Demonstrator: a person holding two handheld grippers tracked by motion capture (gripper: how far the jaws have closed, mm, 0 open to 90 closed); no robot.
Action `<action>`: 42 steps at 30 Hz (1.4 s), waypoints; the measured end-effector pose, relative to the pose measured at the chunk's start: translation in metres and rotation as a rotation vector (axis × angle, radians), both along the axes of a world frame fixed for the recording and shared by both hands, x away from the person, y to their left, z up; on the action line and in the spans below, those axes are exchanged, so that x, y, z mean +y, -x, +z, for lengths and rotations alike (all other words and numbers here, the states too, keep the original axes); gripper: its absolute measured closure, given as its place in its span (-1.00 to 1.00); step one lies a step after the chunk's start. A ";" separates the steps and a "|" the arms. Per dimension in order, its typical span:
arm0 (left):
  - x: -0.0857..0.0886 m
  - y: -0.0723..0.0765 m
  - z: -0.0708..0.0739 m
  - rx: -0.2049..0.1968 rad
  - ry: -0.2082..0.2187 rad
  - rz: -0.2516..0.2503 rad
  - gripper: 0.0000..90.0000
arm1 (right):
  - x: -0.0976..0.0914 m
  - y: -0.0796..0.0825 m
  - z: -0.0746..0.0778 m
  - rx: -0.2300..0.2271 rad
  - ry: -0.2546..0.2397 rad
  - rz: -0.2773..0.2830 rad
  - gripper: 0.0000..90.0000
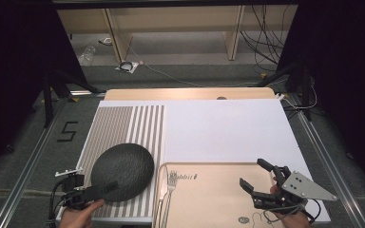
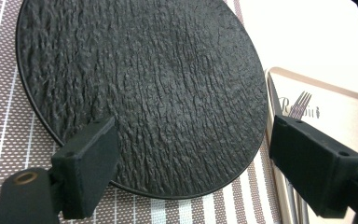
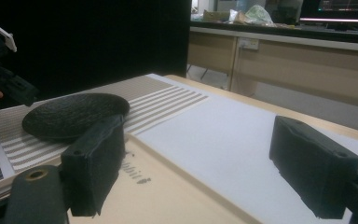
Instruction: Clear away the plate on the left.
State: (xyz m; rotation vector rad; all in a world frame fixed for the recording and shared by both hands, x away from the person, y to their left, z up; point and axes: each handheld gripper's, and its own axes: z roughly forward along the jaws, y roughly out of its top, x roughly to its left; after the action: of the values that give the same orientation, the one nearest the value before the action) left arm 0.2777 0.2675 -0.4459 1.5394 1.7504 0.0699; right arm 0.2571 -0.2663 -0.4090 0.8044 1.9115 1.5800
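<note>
High view: left gripper (image 1: 105, 188) fingers, spread wide, straddle the near rim of the rough black plate (image 1: 123, 170), likely stiff, heavyish and breakable; right gripper (image 1: 257, 178) gapes empty.

Each black hand-held gripper (image 1: 258, 177) has blocky jaws, a trailing cable.

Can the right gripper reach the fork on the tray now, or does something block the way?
Probably yes. The right gripper hovers open above the tray, and the fork lies at the tray's left edge beside another utensil, with bare tray surface between them. The left gripper is at the black plate, apart.
</note>
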 end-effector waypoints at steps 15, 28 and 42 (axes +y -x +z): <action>0.011 0.007 -0.006 0.027 0.079 0.075 -0.66 | 0.003 0.001 0.000 0.000 0.008 0.005 -0.57; 0.018 0.014 -0.011 0.063 0.138 0.131 -0.66 | 0.003 0.001 0.000 0.003 0.008 0.002 -0.57; 0.028 0.014 -0.021 0.113 0.248 0.196 -0.66 | 0.004 0.001 0.000 0.001 0.009 0.005 -0.57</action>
State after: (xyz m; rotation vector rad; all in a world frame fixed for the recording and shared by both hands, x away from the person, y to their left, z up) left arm 0.2639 0.2958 -0.4665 1.2117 1.9165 -0.1344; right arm 0.2559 -0.2627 -0.4092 0.7973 1.9211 1.5728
